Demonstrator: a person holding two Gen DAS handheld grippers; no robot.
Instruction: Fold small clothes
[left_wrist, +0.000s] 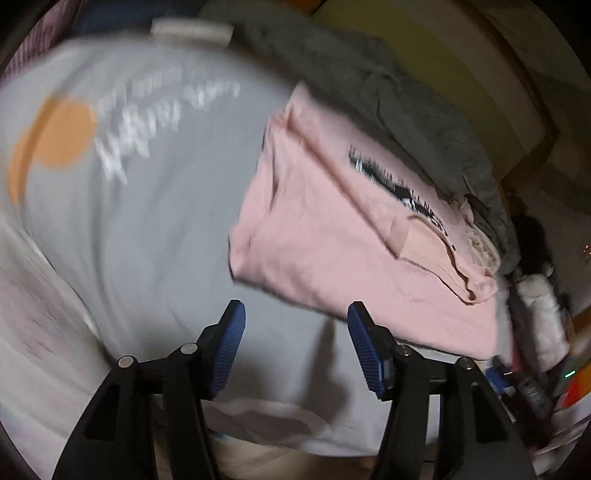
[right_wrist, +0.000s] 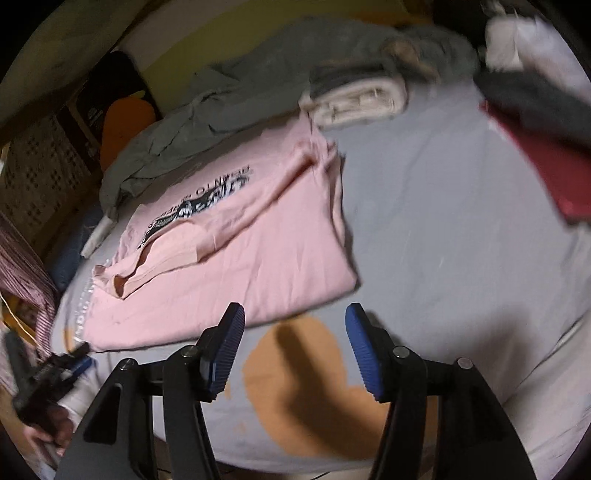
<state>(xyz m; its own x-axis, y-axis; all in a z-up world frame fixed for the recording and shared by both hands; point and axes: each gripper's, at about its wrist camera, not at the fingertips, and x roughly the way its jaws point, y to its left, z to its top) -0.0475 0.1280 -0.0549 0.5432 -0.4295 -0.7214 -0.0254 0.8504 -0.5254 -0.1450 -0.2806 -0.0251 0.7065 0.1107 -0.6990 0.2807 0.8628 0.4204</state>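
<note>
**Both grippers open above the spread grey shirt**

The left gripper (left_wrist: 293, 325) stood with its blue pads apart and nothing between them; only grey cloth showed in the gap. The right gripper (right_wrist: 293, 326) was open about as wide, also empty, its jaws framing an orange print (right_wrist: 295, 384) and their own shadow.

Beneath both lay a grey T-shirt (left_wrist: 155, 221), spread flat, with white lettering (left_wrist: 147, 125) and the orange circle near its left side in the left wrist view. On top of it rested the folded pink T-shirt (left_wrist: 332, 236), just beyond the left gripper's right finger and reaching to the right; its black print (left_wrist: 399, 188) faced up. In the right wrist view the same pink shirt (right_wrist: 236, 240) lay to the left and beyond the jaws.

Farther off, an olive-grey garment (right_wrist: 207, 110) was crumpled behind the pink one, a rolled cream cloth (right_wrist: 358, 99) lay at its far right corner, and a dark red piece (right_wrist: 546, 166) sat at the right. Both views were blurred.
</note>
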